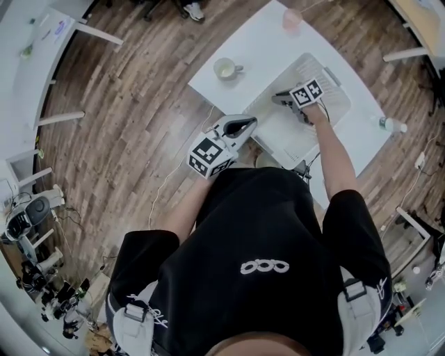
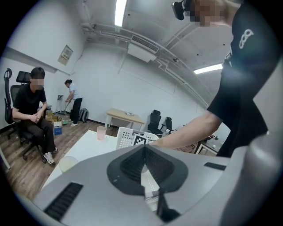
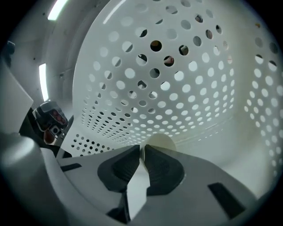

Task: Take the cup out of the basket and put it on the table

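Observation:
Inside the white perforated basket my right gripper reaches down and to the left. In the right gripper view its pads pinch the thin wall of a pale cream cup low against the basket wall; the right gripper is shut on it. The head view hides this cup behind the gripper. My left gripper hovers at the table's near edge, left of the basket, shut and holding nothing. In the left gripper view that gripper points toward the basket.
A pale green cup with a handle stands on the white table, left of the basket. A pink cup sits at the far end, a small bottle at the right edge. A person sits beyond the table.

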Available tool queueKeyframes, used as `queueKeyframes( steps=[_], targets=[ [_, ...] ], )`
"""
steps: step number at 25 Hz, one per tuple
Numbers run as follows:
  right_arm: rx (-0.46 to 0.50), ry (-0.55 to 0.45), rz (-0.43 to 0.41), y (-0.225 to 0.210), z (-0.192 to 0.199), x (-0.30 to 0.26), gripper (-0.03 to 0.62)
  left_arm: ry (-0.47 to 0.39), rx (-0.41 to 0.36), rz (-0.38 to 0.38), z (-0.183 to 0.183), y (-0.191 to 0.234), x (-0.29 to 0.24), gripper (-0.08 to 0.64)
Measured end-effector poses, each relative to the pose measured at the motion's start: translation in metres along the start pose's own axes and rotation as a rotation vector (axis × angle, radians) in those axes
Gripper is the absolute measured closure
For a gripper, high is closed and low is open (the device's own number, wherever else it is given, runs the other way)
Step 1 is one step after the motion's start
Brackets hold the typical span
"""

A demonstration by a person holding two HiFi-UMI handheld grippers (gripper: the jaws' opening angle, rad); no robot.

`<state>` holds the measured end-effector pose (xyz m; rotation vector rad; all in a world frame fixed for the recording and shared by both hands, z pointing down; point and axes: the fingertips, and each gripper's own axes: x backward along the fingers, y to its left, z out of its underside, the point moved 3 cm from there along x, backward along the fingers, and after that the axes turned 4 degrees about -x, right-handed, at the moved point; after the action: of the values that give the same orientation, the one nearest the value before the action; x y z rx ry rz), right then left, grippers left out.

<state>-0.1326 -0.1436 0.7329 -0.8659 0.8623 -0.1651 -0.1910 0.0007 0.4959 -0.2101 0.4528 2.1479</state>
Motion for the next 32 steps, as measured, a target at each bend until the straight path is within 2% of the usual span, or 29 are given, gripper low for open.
queueKeyframes(
  steps=[5,8,11,17,24,29,32],
  targets=[
    [-0.032,0.017,-0.103,0.016,0.011,-0.003,0.557,-0.001,0.001,0.006,0.003,-0.008,-0.001,0.551],
    [-0.020,0.019,-0.110,0.025,0.015,0.001,0.557,0.000,-0.002,0.017,0.002,-0.014,-0.001,0.551],
    [0.005,-0.035,-0.089,0.035,0.009,0.015,0.557,0.004,-0.009,0.032,0.001,-0.018,-0.003,0.551],
    [0.109,-0.192,0.008,0.069,-0.008,0.060,0.557,0.005,-0.031,0.068,-0.007,-0.014,-0.010,0.551],
    [0.239,-0.444,0.123,0.135,-0.019,0.125,0.557,-0.003,-0.089,0.114,-0.029,-0.007,-0.024,0.551],
    [0.322,-0.587,0.262,0.180,-0.016,0.174,0.557,-0.012,-0.122,0.149,-0.045,-0.004,-0.035,0.551],
    [0.361,-0.671,0.377,0.200,-0.003,0.201,0.557,-0.018,-0.137,0.173,-0.052,-0.007,-0.047,0.551]
  ],
)
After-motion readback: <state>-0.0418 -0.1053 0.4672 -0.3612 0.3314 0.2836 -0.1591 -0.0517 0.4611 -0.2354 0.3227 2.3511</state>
